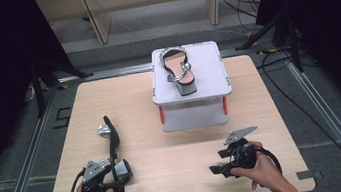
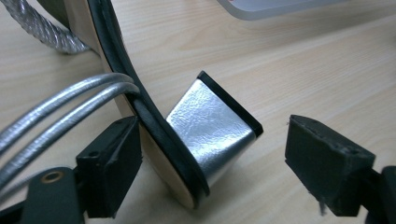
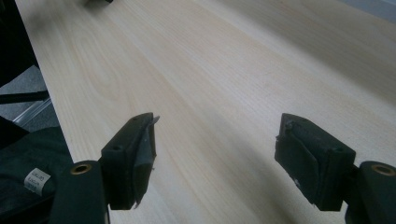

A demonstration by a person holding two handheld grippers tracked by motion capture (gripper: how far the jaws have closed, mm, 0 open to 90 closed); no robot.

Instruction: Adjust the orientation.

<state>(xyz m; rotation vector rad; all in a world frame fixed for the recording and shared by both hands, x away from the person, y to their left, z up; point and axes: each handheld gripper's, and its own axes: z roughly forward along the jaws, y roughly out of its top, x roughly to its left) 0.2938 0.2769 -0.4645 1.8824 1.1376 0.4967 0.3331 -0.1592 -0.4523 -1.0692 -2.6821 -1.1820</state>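
Lying on its side on table (image 1: 177, 160), silver sandal (image 2: 210, 130) sits heel-first between left gripper (image 2: 212, 163) jaws, parted, right pad clear. Right gripper (image 3: 215, 158) jaws wide, holding nothing.

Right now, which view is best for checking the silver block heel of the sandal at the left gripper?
The left gripper view: the silver block heel sits close up between the open jaws, its foil face and black tip sharp. The high view shows the heel small, beside the left gripper. The right gripper view looks along bare table.
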